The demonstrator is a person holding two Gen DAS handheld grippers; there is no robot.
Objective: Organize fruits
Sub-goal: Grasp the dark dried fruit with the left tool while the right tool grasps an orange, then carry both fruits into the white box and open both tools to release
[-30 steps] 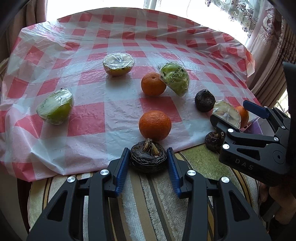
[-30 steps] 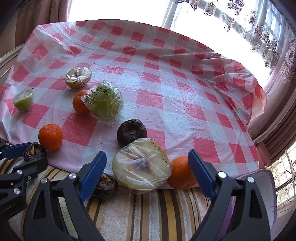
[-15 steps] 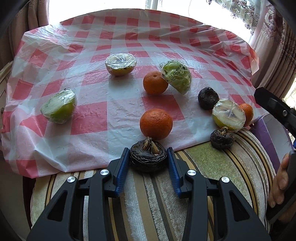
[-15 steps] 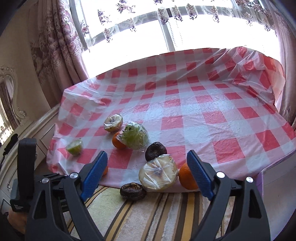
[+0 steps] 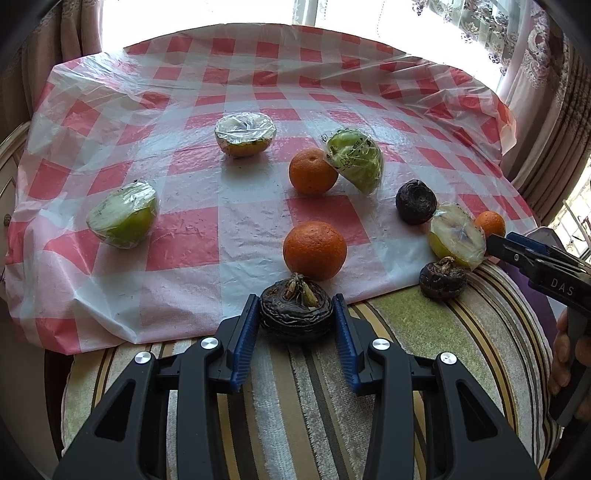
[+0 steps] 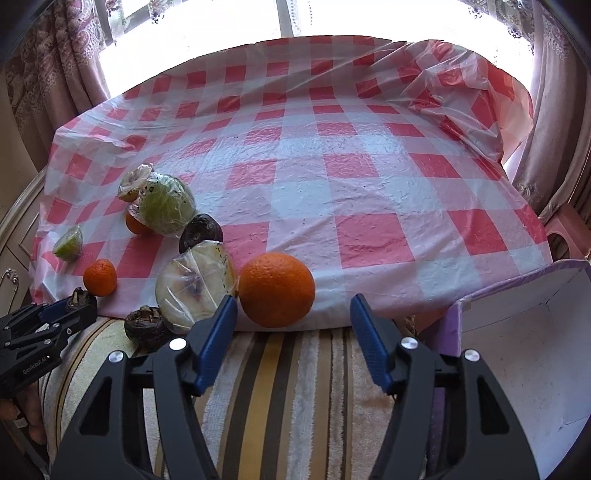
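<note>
I hold the left gripper (image 5: 295, 325) clamped on a dark water chestnut (image 5: 294, 313) at the checked cloth's (image 5: 221, 206) near edge. The right gripper (image 6: 293, 325) stands open, nothing between its pads, just short of an orange (image 6: 276, 290); I judge closing on it comes next. Count: four wrapped halves, three oranges, three chestnuts.

Strong daylight pours in from the window (image 6: 295, 18) ahead of me, blown out to white. The checked plastic cloth (image 6: 332, 166) below it glares in wrinkled patches. Fruit shadows fall toward me, short and soft. Both fisheye views bend hard and darken at the corners; focus is sharp throughout.
</note>
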